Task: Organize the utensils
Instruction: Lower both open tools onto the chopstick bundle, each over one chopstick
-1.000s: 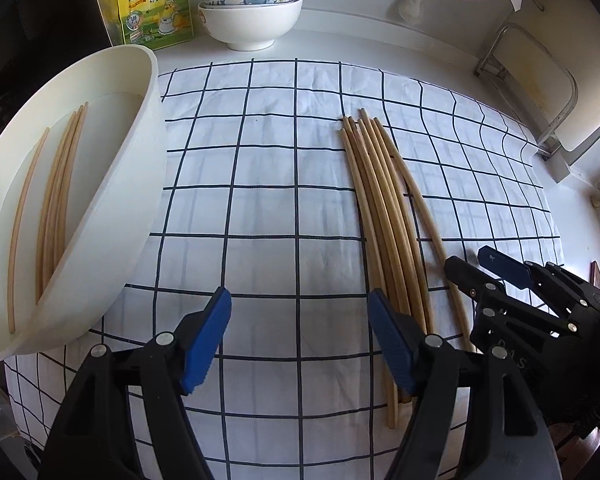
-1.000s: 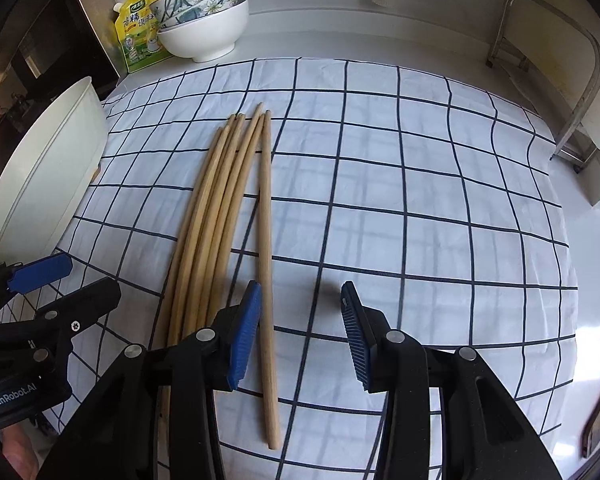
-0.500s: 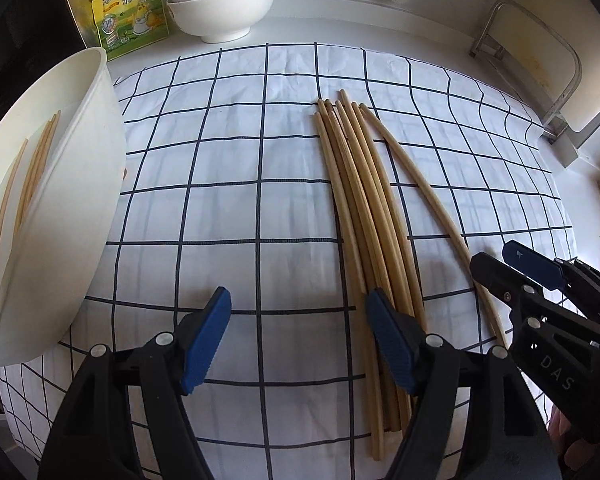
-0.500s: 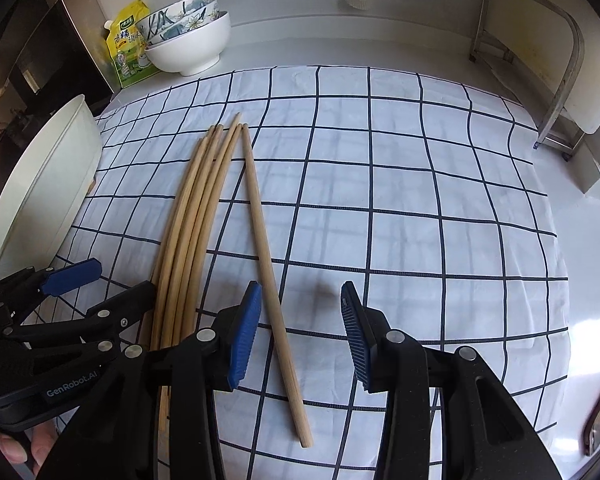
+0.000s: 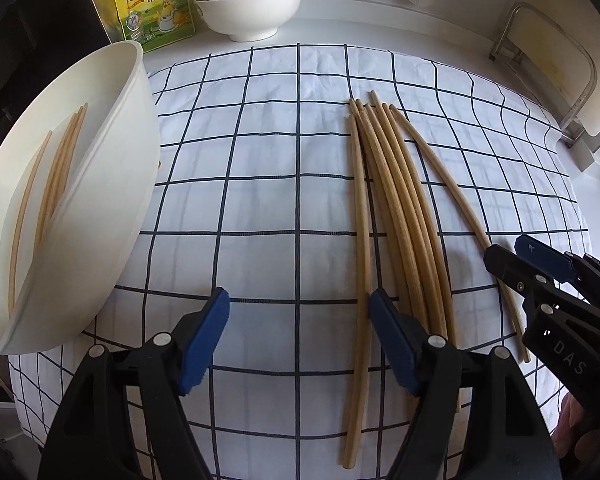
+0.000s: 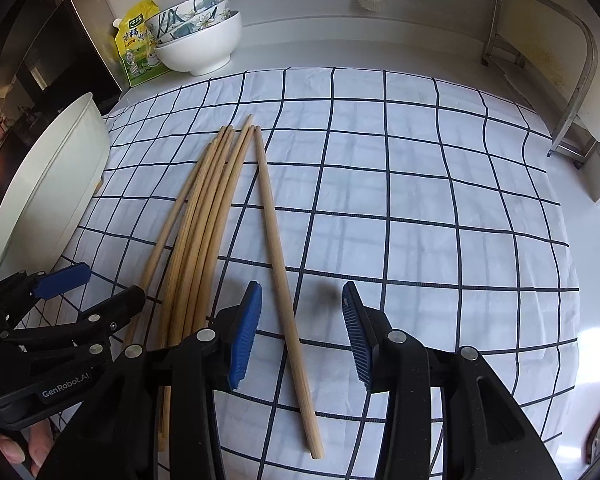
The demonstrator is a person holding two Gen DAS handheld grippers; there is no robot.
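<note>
- Left gripper (image 5: 298, 344): jaws wide and opening further, nothing between the pads; one chopstick (image 5: 360, 248) now lies just inside its right pad, apart from the bundle (image 5: 410, 224), where a second ago all the sticks on that side lay together.
- Right gripper (image 6: 300, 332): jaws at a middling width, empty; a lone chopstick (image 6: 278, 264) lies on the cloth (image 6: 420, 200) below the gap, nearer the left pad, touching neither. Half a second ago its near end sat further toward the left pad, so it has slewed a little in this view.
- Reading: each gripper has a single stick set off from the bundle, which suggests the sticks are being singled out for pickup one at a time.
- Tub (image 5: 100, 208): ahead and to the left of the left gripper, tilted; it already holds several chopsticks (image 5: 56, 172), so it is probably the destination. Most sticks are still on the cloth; the task looks early.
- Hidden or unclear: the near ends of the bundle pass under the left gripper's right finger; the exact count of sticks in the bundle and in the tub cannot be told. In the right view the tub's inside is out of sight.
- Cut off: only fingertips (image 6: 24, 446) of the person show, at the bottom left corner of the right view.
- Behind, beyond the cloth: stacked bowls (image 5: 252, 12) and a yellow pouch (image 5: 156, 8), untouched.
</note>
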